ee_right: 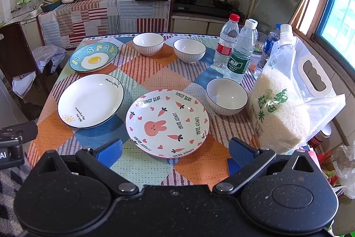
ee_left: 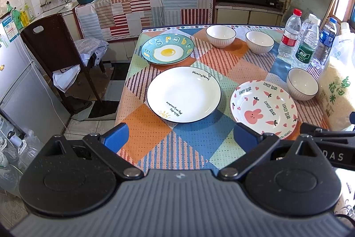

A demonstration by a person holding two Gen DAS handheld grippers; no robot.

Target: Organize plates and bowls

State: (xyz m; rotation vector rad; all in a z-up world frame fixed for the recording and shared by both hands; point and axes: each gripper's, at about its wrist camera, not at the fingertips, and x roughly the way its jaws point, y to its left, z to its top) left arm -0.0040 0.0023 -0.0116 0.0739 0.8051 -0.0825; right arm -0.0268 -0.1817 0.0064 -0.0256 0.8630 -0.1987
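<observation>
Three plates lie on the checked tablecloth: a teal fried-egg plate [ee_left: 167, 49] [ee_right: 93, 56] at the far left, a white plate with a sun drawing [ee_left: 183, 94] [ee_right: 90, 100] in front of it, and a pink bunny plate [ee_left: 264, 108] [ee_right: 167, 123] to its right. Two white ribbed bowls [ee_left: 220, 35] [ee_left: 259, 42] stand at the back, a third bowl [ee_left: 302, 83] [ee_right: 226, 96] near the rice bag. My left gripper [ee_left: 180, 137] hovers open before the white plate. My right gripper [ee_right: 175, 150] hovers open at the near rim of the bunny plate. Neither holds anything.
Three water bottles [ee_right: 239, 52] and a bag of rice [ee_right: 281, 108] stand along the table's right side. A dark wooden chair [ee_left: 55, 52] with cloths sits left of the table. Counter, rice cooker and stove line the back wall. A window is at the right.
</observation>
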